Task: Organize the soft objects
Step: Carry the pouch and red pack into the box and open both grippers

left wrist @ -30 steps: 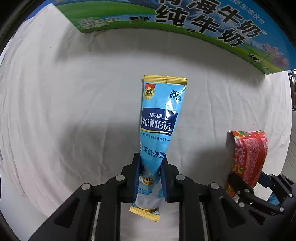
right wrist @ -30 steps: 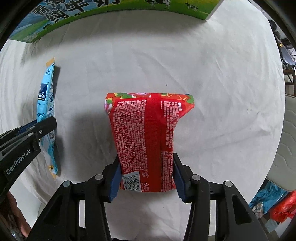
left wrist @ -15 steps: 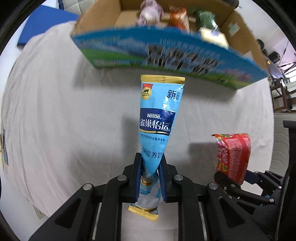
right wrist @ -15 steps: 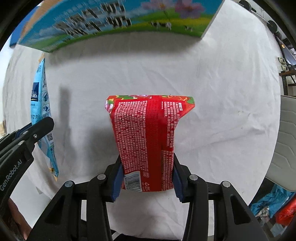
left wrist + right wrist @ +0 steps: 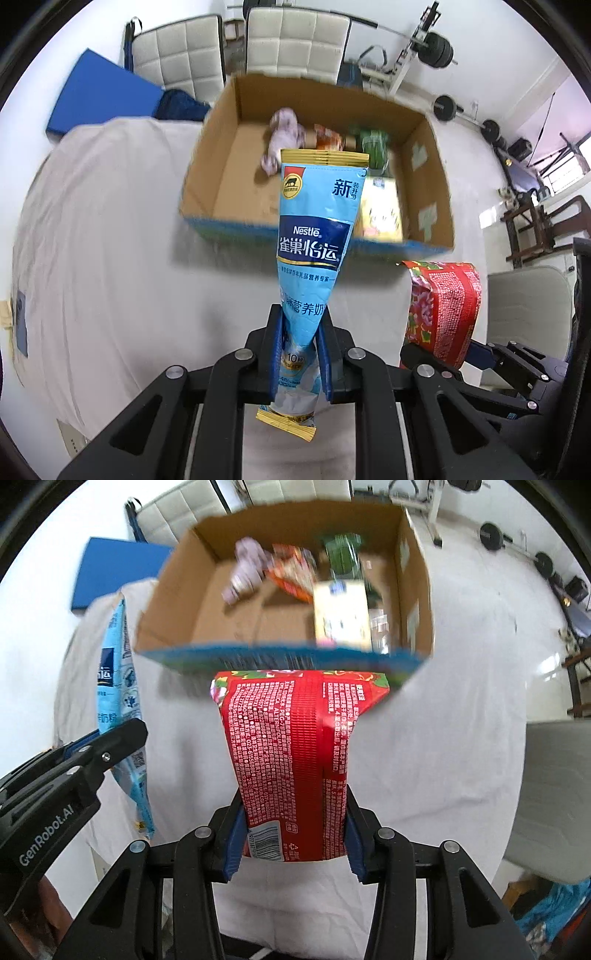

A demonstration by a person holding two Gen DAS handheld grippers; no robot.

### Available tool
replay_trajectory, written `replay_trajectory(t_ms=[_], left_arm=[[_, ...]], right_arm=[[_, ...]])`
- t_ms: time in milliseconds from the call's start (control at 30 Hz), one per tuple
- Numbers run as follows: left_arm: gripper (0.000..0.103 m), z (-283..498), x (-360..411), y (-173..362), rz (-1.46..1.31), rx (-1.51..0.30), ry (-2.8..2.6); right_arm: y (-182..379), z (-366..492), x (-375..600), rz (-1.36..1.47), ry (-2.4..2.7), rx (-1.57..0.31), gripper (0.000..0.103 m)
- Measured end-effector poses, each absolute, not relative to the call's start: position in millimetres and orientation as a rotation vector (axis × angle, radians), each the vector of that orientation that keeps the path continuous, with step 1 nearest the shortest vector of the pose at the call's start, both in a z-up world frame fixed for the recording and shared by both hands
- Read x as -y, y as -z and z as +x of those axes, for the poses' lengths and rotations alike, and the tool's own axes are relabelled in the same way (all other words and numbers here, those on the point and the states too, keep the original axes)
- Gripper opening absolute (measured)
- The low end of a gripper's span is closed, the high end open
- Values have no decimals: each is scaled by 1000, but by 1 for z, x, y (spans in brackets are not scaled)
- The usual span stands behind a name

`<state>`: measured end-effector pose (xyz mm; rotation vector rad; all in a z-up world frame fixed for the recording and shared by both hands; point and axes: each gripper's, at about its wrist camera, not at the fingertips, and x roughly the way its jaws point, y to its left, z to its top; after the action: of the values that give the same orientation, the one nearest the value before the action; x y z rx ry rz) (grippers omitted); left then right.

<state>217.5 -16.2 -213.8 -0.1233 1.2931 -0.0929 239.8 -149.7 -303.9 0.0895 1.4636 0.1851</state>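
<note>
My left gripper [image 5: 300,332] is shut on a light blue Nestle milk powder bag [image 5: 314,236] and holds it upright above the white cloth. My right gripper [image 5: 293,812] is shut on a red snack bag [image 5: 295,746], also held up. Ahead stands an open cardboard box [image 5: 229,155] with a blue printed front wall; it also shows in the right wrist view [image 5: 177,602]. Inside it lie a pale purple soft item [image 5: 284,136], an orange packet [image 5: 327,136], a green item [image 5: 375,147] and a yellow pack [image 5: 380,214]. The red bag [image 5: 443,302] shows at the right of the left wrist view.
A white cloth [image 5: 110,258] covers the table. Behind the box stand white padded chairs [image 5: 295,37], a blue mat [image 5: 99,96] and barbell weights [image 5: 439,48]. A grey seat [image 5: 554,794] is at the right.
Both grippers have risen with their bags. The view has tilted from the cloth and the box's front wall up over the box, so its inside and the room now show.
</note>
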Motion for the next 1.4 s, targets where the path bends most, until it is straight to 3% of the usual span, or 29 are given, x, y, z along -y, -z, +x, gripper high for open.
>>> replay_trajectory(t_ms=[233,500,867,1400], left_arm=[[14,255,8,186,-139,-1248,116],[14,327,-14,192,-164,-1279,126],[14,408,-45,270,-411,-1509,131],[15,416,-54,337,-481,-1612,14]], right_arm=[[254,265,130,102,-199,-1388,47],[254,330,117,161,-189,-1368,47],[333,413,105,205,-139,-1486,47],[421,439,83,149,-138,-1609,48]])
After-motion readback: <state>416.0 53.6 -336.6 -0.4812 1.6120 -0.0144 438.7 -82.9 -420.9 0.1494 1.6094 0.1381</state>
